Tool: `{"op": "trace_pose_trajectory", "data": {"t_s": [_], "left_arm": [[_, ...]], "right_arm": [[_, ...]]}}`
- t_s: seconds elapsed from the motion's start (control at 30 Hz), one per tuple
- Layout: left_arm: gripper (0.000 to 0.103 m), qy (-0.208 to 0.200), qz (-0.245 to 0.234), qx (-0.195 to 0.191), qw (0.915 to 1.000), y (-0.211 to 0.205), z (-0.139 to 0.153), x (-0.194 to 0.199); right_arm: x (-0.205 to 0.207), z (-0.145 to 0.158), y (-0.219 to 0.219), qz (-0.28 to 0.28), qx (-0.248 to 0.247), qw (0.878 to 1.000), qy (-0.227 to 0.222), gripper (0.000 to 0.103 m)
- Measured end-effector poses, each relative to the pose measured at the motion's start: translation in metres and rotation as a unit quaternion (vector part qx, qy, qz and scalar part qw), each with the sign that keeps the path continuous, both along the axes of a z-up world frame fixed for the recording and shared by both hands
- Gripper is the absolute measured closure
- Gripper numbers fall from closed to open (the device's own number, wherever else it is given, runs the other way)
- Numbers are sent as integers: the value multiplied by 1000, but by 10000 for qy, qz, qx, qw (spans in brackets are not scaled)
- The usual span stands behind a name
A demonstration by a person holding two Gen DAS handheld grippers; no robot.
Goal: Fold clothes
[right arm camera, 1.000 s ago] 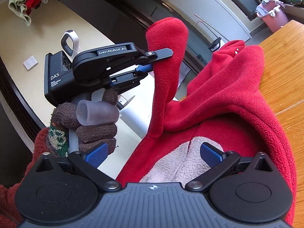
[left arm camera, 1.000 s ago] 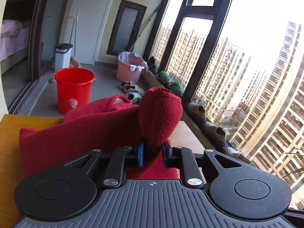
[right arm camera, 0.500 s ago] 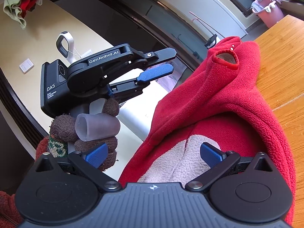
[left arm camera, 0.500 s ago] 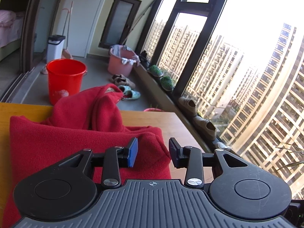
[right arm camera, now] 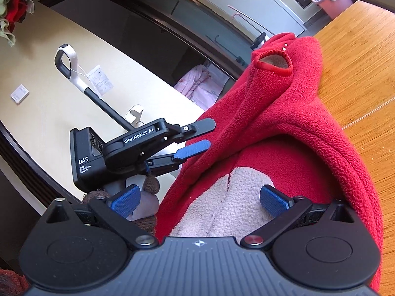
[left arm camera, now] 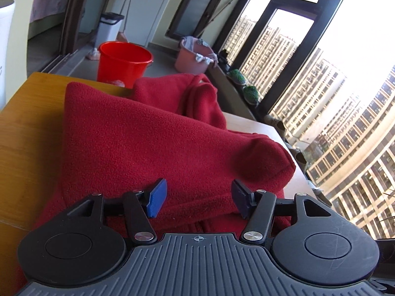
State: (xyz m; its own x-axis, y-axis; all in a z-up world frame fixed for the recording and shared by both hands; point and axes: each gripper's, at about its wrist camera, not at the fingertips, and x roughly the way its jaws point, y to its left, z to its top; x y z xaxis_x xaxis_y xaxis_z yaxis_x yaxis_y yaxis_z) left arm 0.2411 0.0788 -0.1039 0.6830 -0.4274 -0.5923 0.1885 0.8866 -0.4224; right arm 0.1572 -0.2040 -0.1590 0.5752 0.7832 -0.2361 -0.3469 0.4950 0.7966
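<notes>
Sunlit balcony: tall black-framed windows (left arm camera: 269,56) facing apartment towers, grey floor (left arm camera: 163,59), round red plastic bucket (left arm camera: 122,61), wooden surface (left arm camera: 27,123).

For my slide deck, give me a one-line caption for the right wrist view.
Open right gripper over a red fleece garment on a wooden table, with the open left gripper alongside.

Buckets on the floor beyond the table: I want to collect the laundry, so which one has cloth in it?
The pink bucket near the window; cloth hangs over its rim. The red bucket shows none.
</notes>
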Motion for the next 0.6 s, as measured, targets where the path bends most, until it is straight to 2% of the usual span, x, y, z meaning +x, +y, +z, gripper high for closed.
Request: {"op": "trace_pose_trajectory", "data": {"t_s": [0.07, 0.2, 0.27, 0.4, 0.47, 0.6], "left_arm": [[37, -71, -34, -129, 9999, 5, -3, -3], [26, -280, -152, -332, 9989, 8, -11, -8], [24, -436, -189, -372, 9982, 8, -15, -11], [12, -719, -325, -456, 9958, 7, -21, -19], [6, -780, -372, -494, 9950, 3, -21, -20], [3, -884, -360, -540, 9940, 3, -22, -25]], "right_arm": [[0, 0, 1, 19, -54, 10000, 7, 0], [1, 2, 5, 72, -201, 9998, 21, 0], [1, 4, 12, 170, -456, 9988, 33, 0], [2, 9, 29, 459, -948, 9944, 1, 0], [2, 12, 39, 666, -1238, 9900, -61, 0], [-2, 18, 61, 927, -1866, 9777, -254, 0]]}}
